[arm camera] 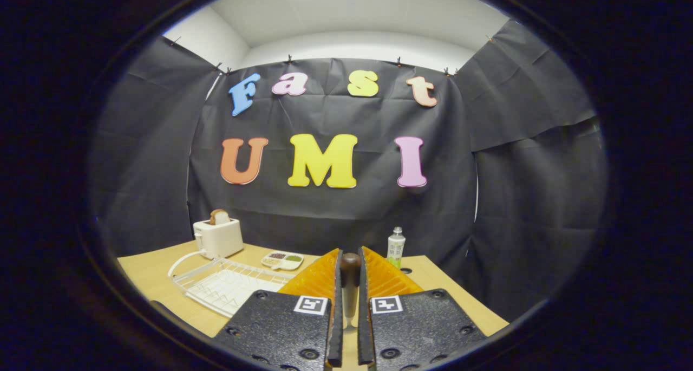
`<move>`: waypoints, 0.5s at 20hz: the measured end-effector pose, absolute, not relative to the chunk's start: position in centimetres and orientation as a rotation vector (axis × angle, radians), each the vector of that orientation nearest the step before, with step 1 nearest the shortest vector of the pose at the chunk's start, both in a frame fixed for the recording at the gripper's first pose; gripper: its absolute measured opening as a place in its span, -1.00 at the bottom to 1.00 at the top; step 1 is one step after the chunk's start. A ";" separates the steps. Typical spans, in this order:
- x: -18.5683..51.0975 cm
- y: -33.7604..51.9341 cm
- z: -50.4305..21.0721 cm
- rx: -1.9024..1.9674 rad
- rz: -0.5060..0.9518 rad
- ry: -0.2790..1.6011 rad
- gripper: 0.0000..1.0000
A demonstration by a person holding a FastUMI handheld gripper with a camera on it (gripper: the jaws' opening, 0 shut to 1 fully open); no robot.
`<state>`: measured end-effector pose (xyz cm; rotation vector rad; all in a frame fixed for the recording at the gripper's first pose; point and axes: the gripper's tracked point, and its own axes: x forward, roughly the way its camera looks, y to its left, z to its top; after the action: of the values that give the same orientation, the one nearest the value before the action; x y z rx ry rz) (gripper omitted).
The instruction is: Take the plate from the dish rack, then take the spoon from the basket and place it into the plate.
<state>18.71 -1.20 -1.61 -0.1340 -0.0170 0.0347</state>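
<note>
With its fingers closed on the spoon [350,284] handle, the gripper [350,306] is raised above the emptied dish rack [227,284]; placement into the plate remains outstanding.

Gripper [350,284] raised above wooden table [157,276], fingers closed on dark-handled spoon [350,276], handle end poking up between them. White dish rack [227,284] ahead to the left. Beyond it, white toaster [218,236] with bread slice [219,216]. Small divided tray [282,260] near rack. Bottle [396,246] just past fingertips.
</note>
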 end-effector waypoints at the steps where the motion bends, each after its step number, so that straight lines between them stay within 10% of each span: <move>1: 18.1 -0.2 -2.4 -0.135 0.061 -0.011 -0.68; 10: 15.2 6.3 -9.8 -0.133 0.209 0.082 -0.68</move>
<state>15.18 6.27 -9.80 -0.1334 0.0816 0.2091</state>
